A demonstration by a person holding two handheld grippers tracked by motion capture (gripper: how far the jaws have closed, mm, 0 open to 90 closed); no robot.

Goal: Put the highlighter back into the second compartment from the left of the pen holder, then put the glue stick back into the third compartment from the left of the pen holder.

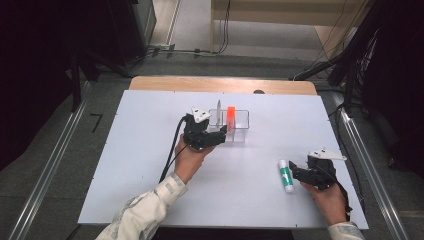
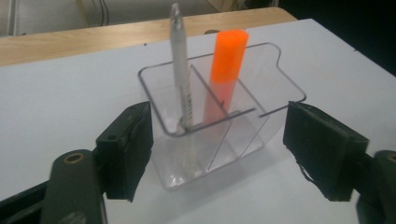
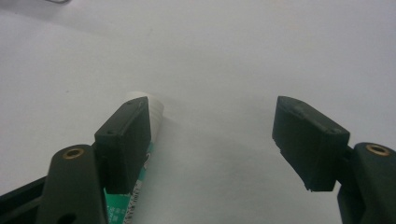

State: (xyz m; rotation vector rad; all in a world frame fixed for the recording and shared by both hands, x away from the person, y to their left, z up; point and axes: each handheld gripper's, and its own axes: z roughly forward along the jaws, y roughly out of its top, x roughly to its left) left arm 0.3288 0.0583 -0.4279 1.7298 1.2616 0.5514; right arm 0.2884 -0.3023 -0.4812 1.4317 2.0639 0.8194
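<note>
1. Table (image 1: 150, 150), a wide white board over a wooden top, is carrying everything in play here.
2. Organiser (image 2: 219, 116), a clear plastic box split by thin walls, is standing upright near the far middle of the table. It is lying directly ahead of the left gripper (image 2: 217, 154), whose jaws are standing wide to either side of its near wall and pressing on nothing.
3. Right gripper (image 3: 212, 140) is resting near the table's right edge with its jaws likewise spread wide and holding nothing.
4. Tube (image 1: 285, 175), white with a green label and a white cap, is lying flat just beside the right gripper, well apart from the organiser. Its long axis is running roughly away from the person, cap end farther off. In the right gripper view it is sitting by the left jaw, not between the two, so the right hand, much the nearer one, would probably need to shift sideways to straddle it.
5. Marker (image 2: 226, 70), a fat orange one, is standing in a rear compartment.
6. Pen (image 2: 181, 70), slim and translucent, is leaning in the compartment beside it.
</note>
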